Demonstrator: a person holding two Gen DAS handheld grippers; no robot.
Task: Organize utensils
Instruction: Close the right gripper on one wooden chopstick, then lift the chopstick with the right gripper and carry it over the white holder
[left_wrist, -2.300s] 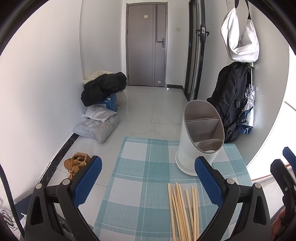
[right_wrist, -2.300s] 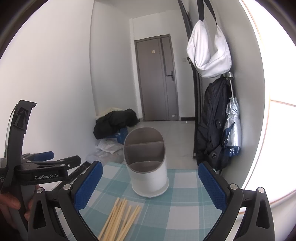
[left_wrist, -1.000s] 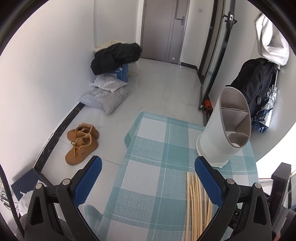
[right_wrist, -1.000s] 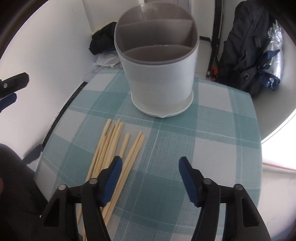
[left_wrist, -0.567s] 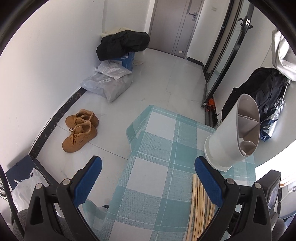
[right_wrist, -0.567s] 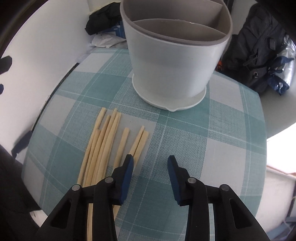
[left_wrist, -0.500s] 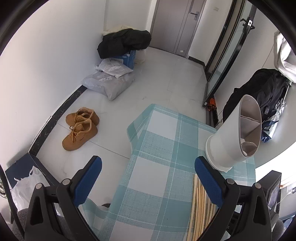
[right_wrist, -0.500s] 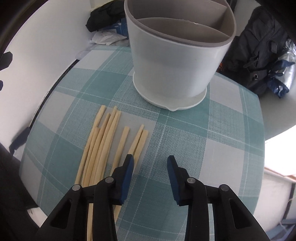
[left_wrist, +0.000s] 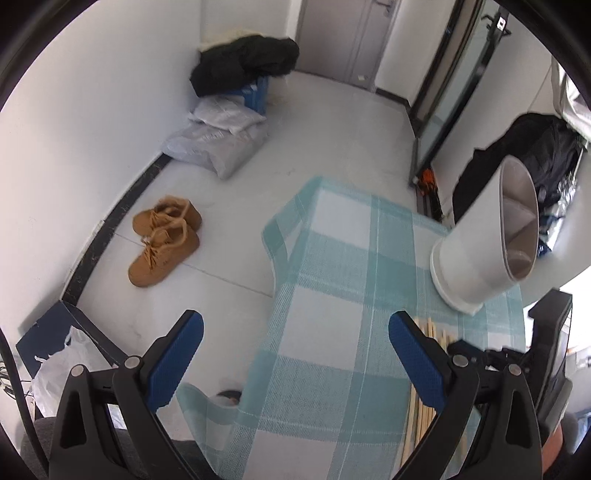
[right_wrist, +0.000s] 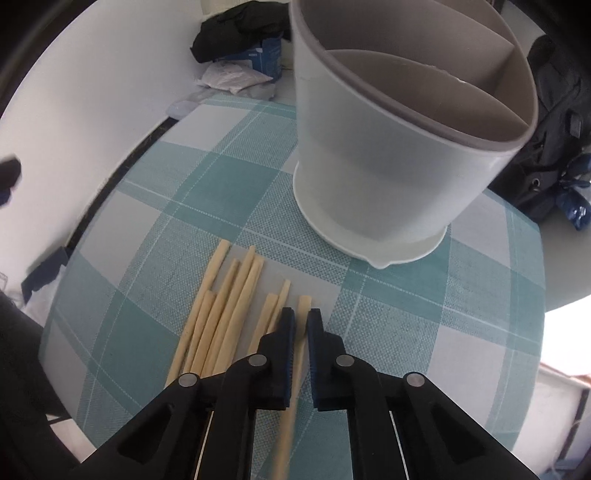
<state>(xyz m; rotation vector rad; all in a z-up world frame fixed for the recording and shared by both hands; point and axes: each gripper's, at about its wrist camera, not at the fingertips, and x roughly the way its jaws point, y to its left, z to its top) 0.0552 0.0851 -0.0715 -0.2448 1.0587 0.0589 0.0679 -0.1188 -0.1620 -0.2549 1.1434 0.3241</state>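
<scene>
Right wrist: chopstick (right_wrist: 302, 325) pinched between right hand-held gripper (right_wrist: 301, 319) pads.

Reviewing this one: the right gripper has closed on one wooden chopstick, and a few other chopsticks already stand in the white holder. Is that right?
Not quite. The right gripper is shut on one chopstick, but the white holder is empty; the other chopsticks lie flat on the checked cloth. The right wrist view shows it.

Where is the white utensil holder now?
In the right wrist view, the utensil holder stands upright on the checked tablecloth, just beyond the chopsticks.
</scene>
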